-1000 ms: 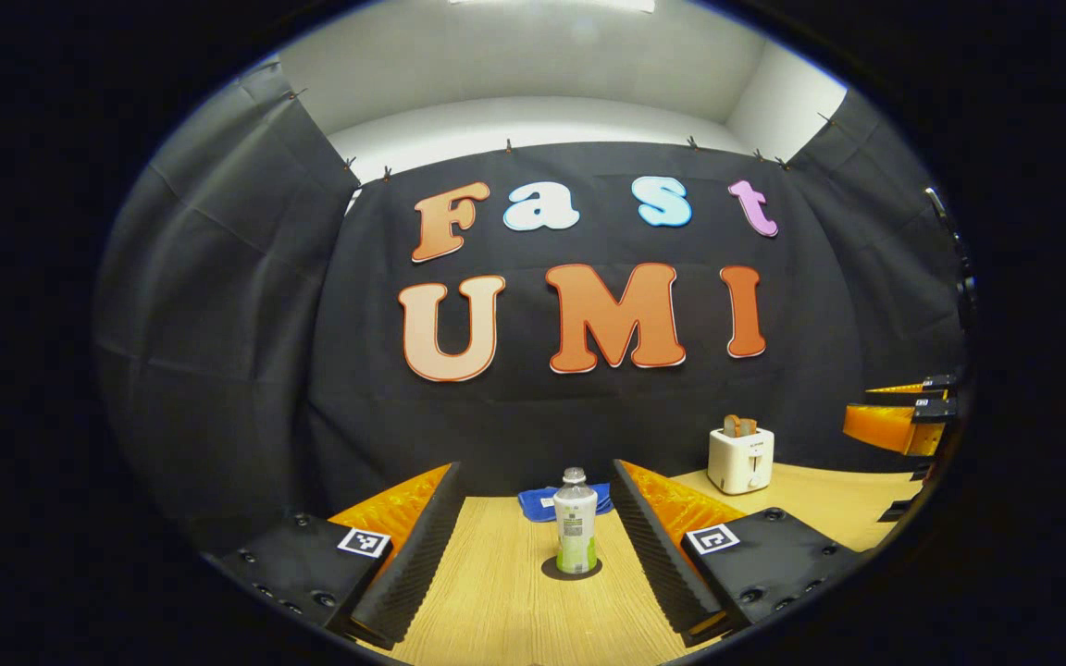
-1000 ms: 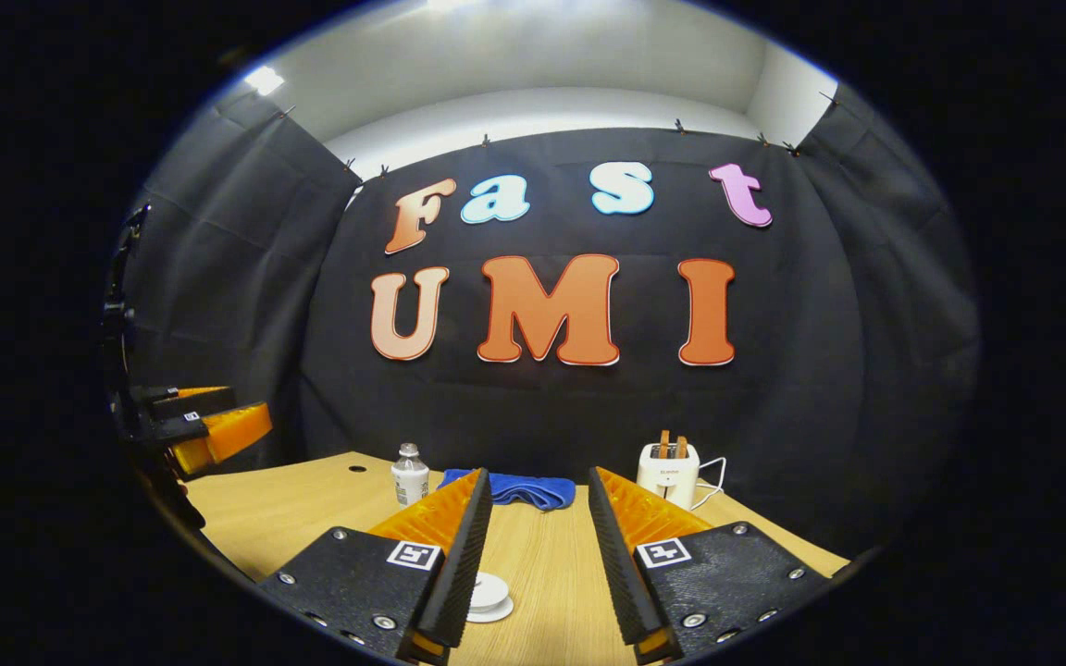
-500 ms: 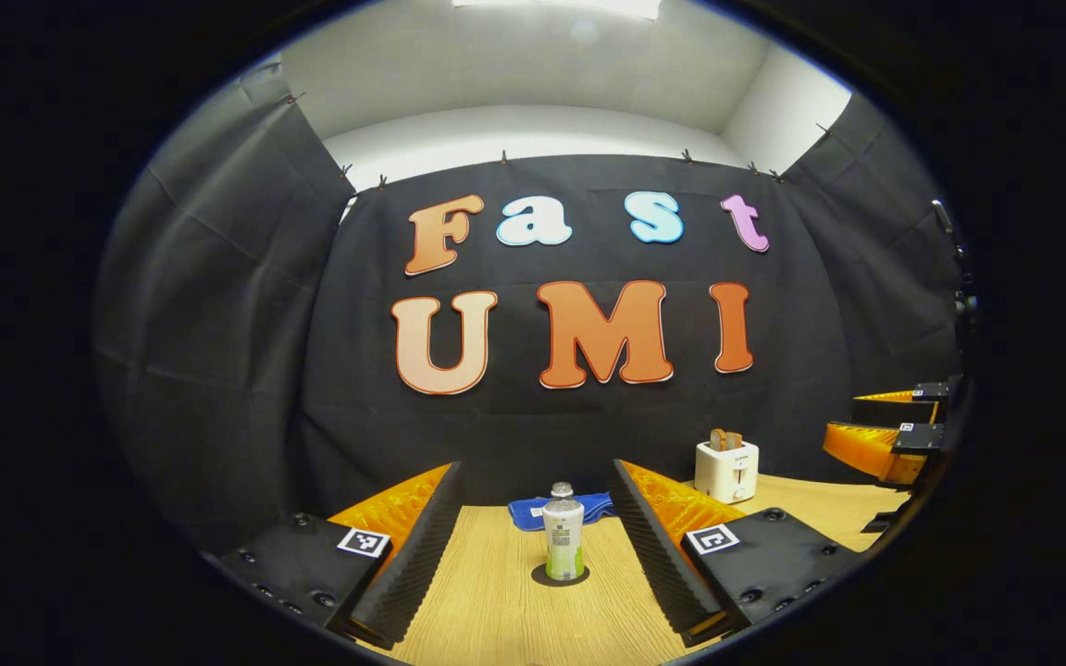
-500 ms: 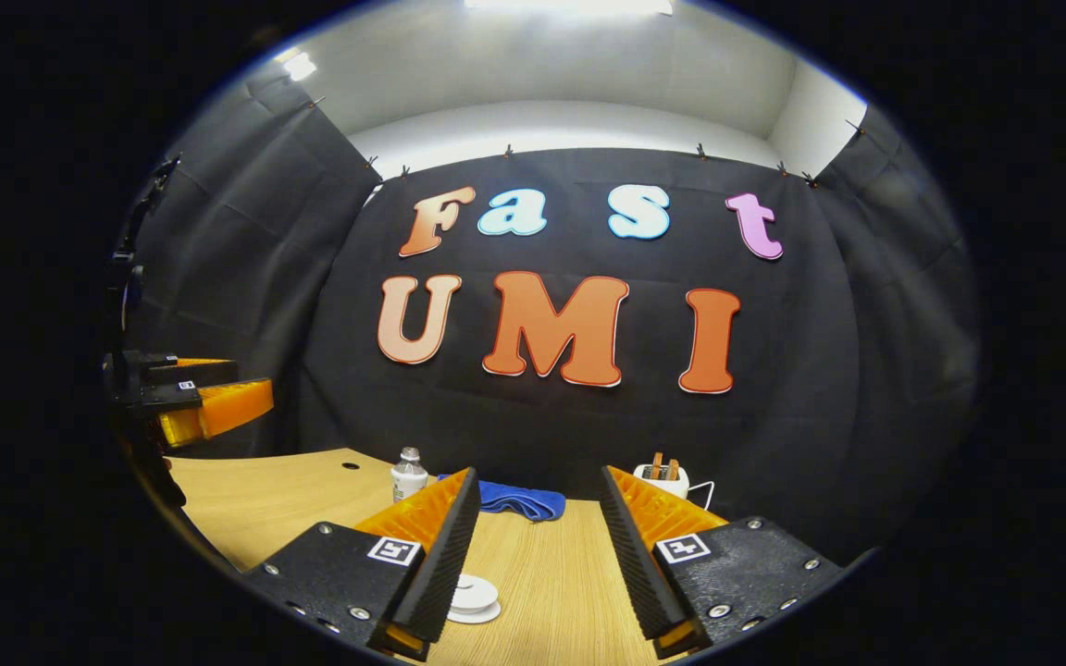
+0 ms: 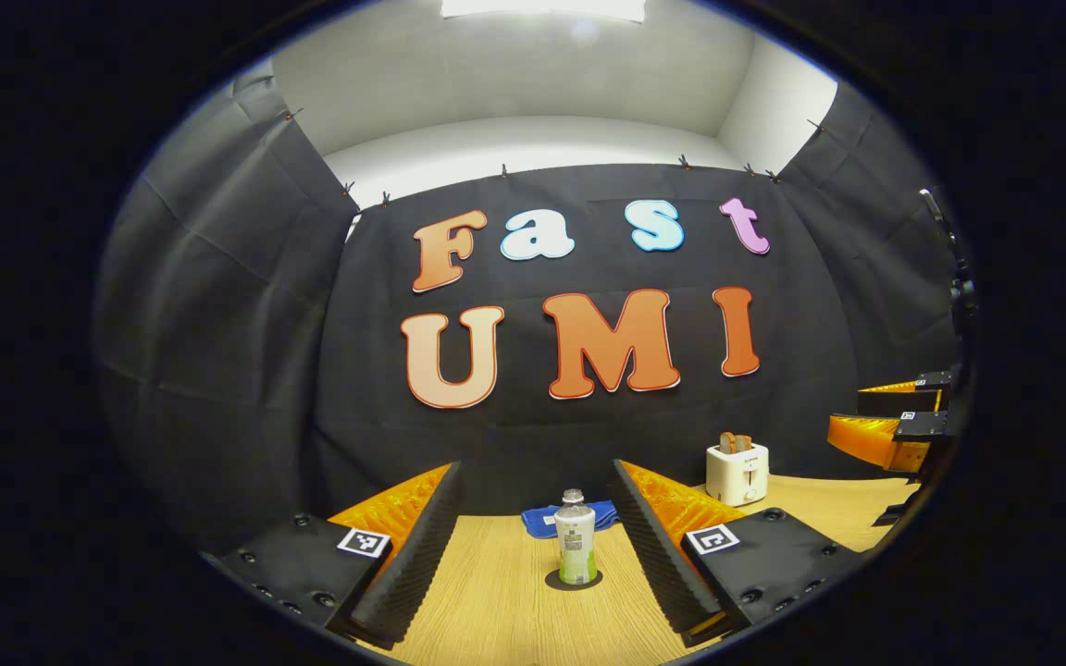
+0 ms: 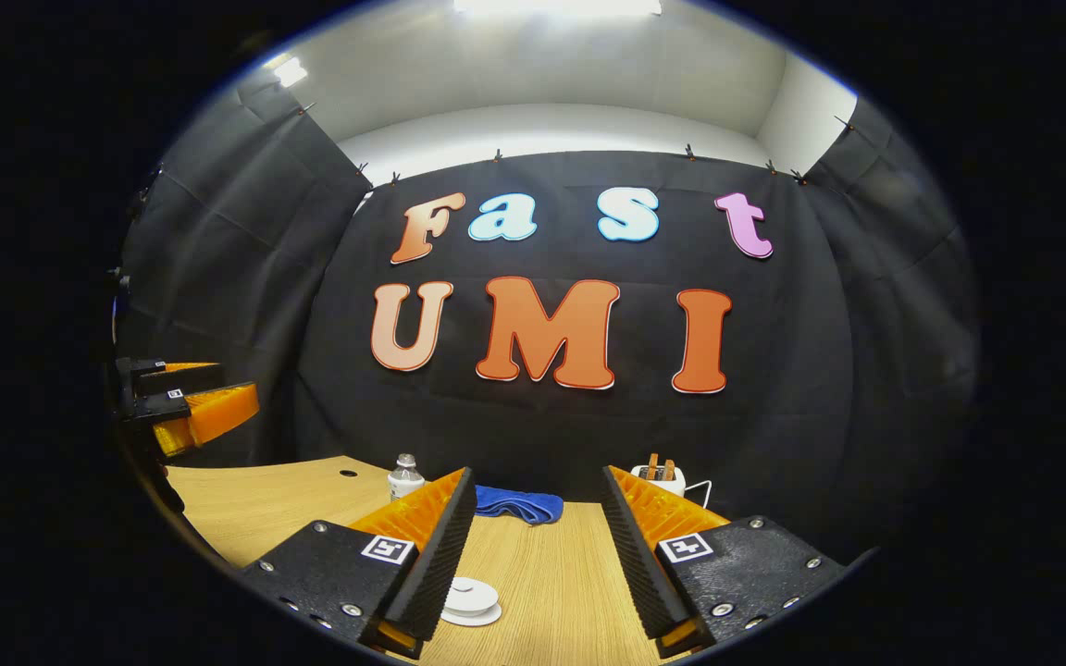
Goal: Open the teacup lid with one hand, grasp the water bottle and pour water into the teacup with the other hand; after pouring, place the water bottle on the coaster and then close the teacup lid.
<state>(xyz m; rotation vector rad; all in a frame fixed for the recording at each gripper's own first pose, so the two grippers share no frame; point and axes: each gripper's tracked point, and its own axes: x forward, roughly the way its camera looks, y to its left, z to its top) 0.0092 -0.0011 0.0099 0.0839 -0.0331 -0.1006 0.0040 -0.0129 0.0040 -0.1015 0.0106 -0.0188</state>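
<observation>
Left gripper view: left gripper (image 5: pixel 533 546) hung above the wooden surface (image 5: pixel 496 610), jaws spread wide and holding nothing
Bottle: water bottle (image 5: pixel 576 549) stood upright on the dark round coaster (image 5: pixel 553 583), ahead and framed between the jaws, well clear of both; likely parked there as the task's resting spot
Bottle contents: cap on; a greenish band showed low on the body, fill level hard to judge
Behind it: blue cloth (image 5: pixel 542 518) lay folded near the wall; white toaster (image 5: pixel 737 473) to the right had slices standing in its slots
Other tool: right gripper (image 5: pixel 885 435) hovered at the far right edge
Right gripper view: right gripper (image 6: pixel 533 555) sat low over the surface, jaws released and empty
Teacup: white lid (image 6: pixel 470 597) rested on the cup, partly hidden behind one finger, just beside it; what the cup held could not be told
Farther off: water bottle (image 6: pixel 404 477) stood at the left, left gripper (image 6: pixel 191 407) beyond it
Judgement: lid appeared closed and bottle on its coaster, so the sequence looked either finished or not begun
</observation>
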